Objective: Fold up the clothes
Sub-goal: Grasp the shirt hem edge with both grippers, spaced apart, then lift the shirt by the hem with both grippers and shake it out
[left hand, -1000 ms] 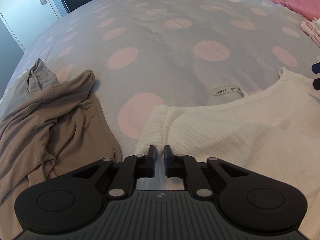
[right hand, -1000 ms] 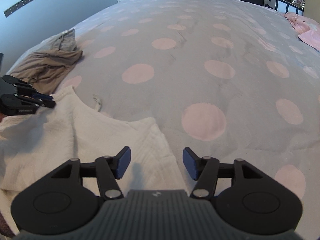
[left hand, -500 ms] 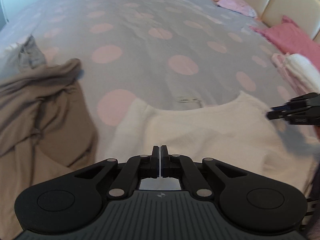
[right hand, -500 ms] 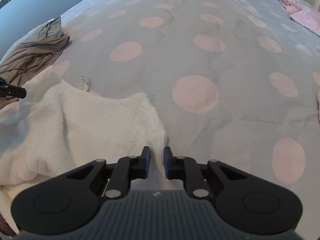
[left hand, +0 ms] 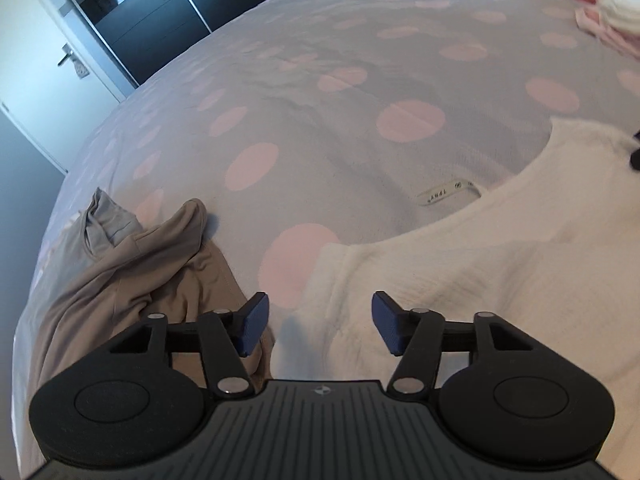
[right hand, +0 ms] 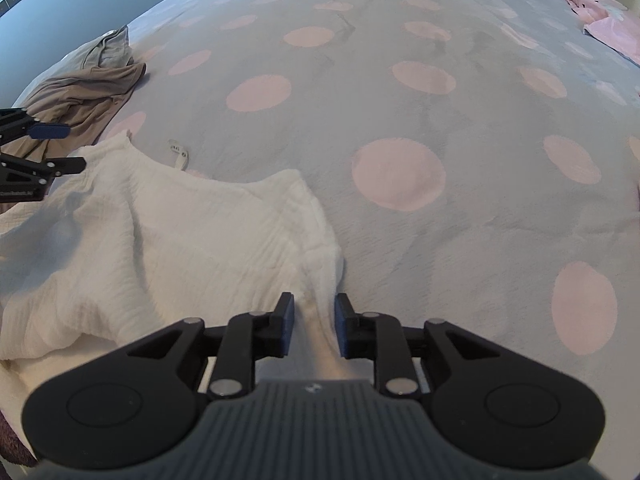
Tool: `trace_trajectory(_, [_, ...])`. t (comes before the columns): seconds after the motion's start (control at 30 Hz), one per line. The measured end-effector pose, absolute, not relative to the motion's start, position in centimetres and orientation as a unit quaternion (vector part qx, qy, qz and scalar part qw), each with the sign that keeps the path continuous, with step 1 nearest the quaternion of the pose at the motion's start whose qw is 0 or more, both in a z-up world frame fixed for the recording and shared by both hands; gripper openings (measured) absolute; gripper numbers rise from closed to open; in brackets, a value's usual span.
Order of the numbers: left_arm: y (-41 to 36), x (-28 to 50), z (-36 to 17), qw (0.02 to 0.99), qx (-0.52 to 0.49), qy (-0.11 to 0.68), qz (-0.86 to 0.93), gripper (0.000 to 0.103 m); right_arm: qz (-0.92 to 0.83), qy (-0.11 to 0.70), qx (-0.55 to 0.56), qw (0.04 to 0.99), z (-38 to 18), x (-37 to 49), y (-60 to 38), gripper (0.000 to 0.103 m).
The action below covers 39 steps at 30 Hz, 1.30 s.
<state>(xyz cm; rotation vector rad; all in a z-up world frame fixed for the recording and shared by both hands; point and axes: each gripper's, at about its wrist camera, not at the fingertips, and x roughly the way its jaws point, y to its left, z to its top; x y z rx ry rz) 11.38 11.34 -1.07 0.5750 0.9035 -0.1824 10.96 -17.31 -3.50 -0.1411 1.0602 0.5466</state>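
A white textured garment [left hand: 500,264] lies spread on the bed, its neckline label [left hand: 448,192] showing. My left gripper [left hand: 316,326] is open and empty, just above the garment's near left corner. In the right wrist view the garment [right hand: 160,240] fills the lower left. My right gripper [right hand: 314,326] has its jaws narrowly apart with a bunched fold of the white garment between them. The left gripper [right hand: 52,148] shows at the left edge there, open.
A crumpled tan garment [left hand: 132,280] lies left of the white one, also in the right wrist view [right hand: 84,84]. The grey bedspread with pink dots [left hand: 408,116] stretches ahead. Pink and white clothes [left hand: 608,4] sit far right. A door [left hand: 48,64] stands beyond the bed.
My left gripper was shut half a second ago and has opened wide, letting go of the white garment. My right gripper, open a second ago, closed around the garment's right corner.
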Motion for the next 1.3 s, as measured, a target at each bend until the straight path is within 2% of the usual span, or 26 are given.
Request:
trace_trajectory(0.03, [11.2,11.6,-1.5,0.852,0.281,0.433,-0.085,0.039,0.258,0.499,-0.066,0.825,-3.5,11.0,-17.3,0.025])
trace_trajectory(0.1, [11.2,12.0,-2.4,0.842,0.282,0.451,-0.086,0.03,0.259,0.5,-0.065,0.824,-3.6,11.0,-17.4,0.026])
trace_trajectory(0.2, [11.5,12.1,-3.0,0.839,0.278,0.459,-0.088,0.028,0.261,0.501,-0.061,0.823,-3.7,11.1,-17.5,0.029])
trace_trajectory(0.27, [11.6,12.1,-3.1,0.839,0.272,0.462,-0.096,0.017,0.262,0.501,-0.059,0.823,-3.8,11.1,-17.5,0.03])
trace_trajectory(0.3, [11.4,12.0,-3.1,0.837,0.273,0.463,-0.102,0.007,0.264,0.5,-0.057,0.823,-3.8,11.1,-17.6,0.03])
trace_trajectory(0.33, [11.1,11.8,-3.1,0.835,0.279,0.461,-0.107,0.005,0.265,0.499,-0.055,0.823,-3.8,11.1,-17.6,0.032])
trace_trajectory(0.43, [10.5,11.5,-3.0,0.833,0.286,0.46,-0.112,0.005,0.274,0.498,-0.051,0.821,-3.8,11.1,-17.5,0.032])
trace_trajectory(0.5, [10.8,11.6,-2.4,0.84,0.266,0.459,-0.108,0.004,0.277,0.497,-0.052,0.821,-3.8,11.0,-17.4,0.028])
trace_trajectory(0.57, [11.3,11.7,-1.1,0.855,0.239,0.451,-0.099,0.004,0.273,0.495,-0.055,0.823,-3.7,10.9,-17.4,0.009])
trace_trajectory(0.67, [12.4,11.7,1.7,0.882,0.187,0.426,-0.078,0.004,0.261,0.489,-0.043,0.831,-3.2,10.9,-17.8,0.004])
trace_trajectory(0.83, [13.5,9.9,8.2,0.928,0.138,0.342,-0.041,0.004,0.247,0.446,-0.048,0.859,-0.8,9.6,-18.3,0.003])
trace_trajectory(1.07, [13.7,3.7,20.7,0.978,0.087,0.19,-0.027,0.004,0.243,0.315,-0.104,0.911,5.4,5.0,-18.7,0.002])
trace_trajectory(1.3, [9.4,-3.4,33.8,0.991,0.096,0.051,-0.084,0.004,0.219,0.152,-0.096,0.959,18.2,1.4,-23.6,0.002])
